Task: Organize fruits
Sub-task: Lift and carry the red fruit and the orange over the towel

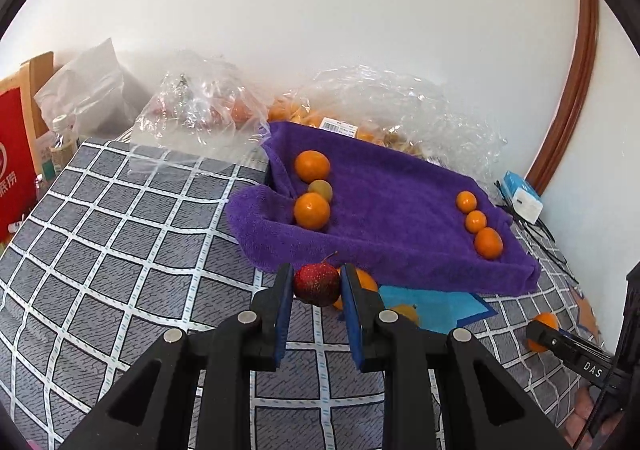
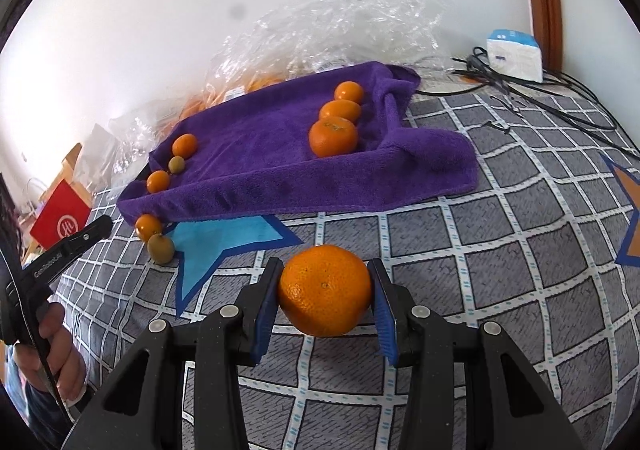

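My left gripper (image 1: pixel 316 284) is shut on a small red fruit (image 1: pixel 317 284) just in front of the purple towel tray (image 1: pixel 400 250). My right gripper (image 2: pixel 326 290) is shut on a large orange (image 2: pixel 326 290) above the checked bedspread (image 2: pixel 480 250). The tray (image 2: pixel 248 189) holds two oranges and a greenish fruit (image 1: pixel 321 189) at its left end and three oranges (image 2: pixel 334 135) at its right end. An orange (image 2: pixel 148 226) and a brownish fruit (image 2: pixel 161 248) lie on the bedspread by the tray's front left corner.
Clear plastic bags (image 1: pixel 400 105) with more fruit lie behind the tray against the wall. A white charger box (image 2: pixel 514 55) and black cables (image 2: pixel 560 89) sit at the far right. A red box (image 1: pixel 14 165) and bottles stand at the left.
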`<action>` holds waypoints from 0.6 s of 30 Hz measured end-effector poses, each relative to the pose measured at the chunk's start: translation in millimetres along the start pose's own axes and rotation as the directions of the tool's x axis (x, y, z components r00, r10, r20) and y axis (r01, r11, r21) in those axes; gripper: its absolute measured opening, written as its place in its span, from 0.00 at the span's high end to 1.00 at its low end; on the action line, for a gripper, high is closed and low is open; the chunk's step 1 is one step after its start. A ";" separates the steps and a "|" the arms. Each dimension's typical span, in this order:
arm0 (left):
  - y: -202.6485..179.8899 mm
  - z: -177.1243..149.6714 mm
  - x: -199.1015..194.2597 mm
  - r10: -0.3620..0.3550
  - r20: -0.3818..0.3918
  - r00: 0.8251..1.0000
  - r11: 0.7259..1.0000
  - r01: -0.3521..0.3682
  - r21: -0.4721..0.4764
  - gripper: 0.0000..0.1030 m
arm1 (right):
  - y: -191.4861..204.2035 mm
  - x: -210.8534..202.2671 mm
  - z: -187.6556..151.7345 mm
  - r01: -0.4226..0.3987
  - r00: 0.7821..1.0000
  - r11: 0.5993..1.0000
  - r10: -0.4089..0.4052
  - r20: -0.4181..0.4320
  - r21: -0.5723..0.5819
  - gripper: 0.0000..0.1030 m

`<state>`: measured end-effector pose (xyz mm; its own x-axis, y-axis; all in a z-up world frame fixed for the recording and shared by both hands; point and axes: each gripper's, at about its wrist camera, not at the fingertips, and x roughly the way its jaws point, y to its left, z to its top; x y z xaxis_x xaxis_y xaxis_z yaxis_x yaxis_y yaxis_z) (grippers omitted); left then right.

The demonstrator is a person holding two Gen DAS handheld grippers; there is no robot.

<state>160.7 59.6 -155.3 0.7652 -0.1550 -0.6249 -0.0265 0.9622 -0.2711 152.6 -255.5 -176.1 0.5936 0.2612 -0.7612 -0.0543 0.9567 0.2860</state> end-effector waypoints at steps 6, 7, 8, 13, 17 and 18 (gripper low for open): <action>4.9 2.8 -1.7 0.013 0.011 1.000 1.000 -0.012 -0.018 0.78 | 3.4 -16.1 14.5 0.021 0.999 1.000 -0.021 0.031 0.007 0.59; 5.2 3.0 -1.9 0.017 0.012 1.000 1.000 -0.017 -0.018 0.78 | 5.4 -19.8 18.5 0.023 0.999 1.000 -0.023 0.039 0.004 0.59; 5.9 3.5 -2.0 0.019 0.010 1.000 1.000 -0.019 -0.019 0.78 | 6.9 -21.3 21.6 0.025 0.999 1.000 -0.025 0.044 0.002 0.59; 14.5 15.9 -11.9 0.011 0.015 1.000 0.998 -0.010 -0.057 0.78 | 19.3 -31.4 39.9 0.053 0.997 0.997 -0.050 0.066 -0.052 0.59; 11.8 33.3 -22.1 0.024 0.017 1.000 0.999 -0.023 -0.036 0.78 | 25.9 -34.2 54.4 0.063 0.995 0.995 -0.056 0.082 -0.080 0.59; 10.2 38.3 -23.7 0.029 0.017 0.999 0.999 -0.029 -0.027 0.78 | 27.5 -33.4 59.3 0.063 0.995 0.995 -0.056 0.088 -0.083 0.59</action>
<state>166.9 81.7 -115.2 0.7748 -0.1231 -0.6201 -0.0661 0.9597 -0.2731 178.8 -245.5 -108.3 0.6637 0.1955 -0.7220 -0.0833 0.9786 0.1884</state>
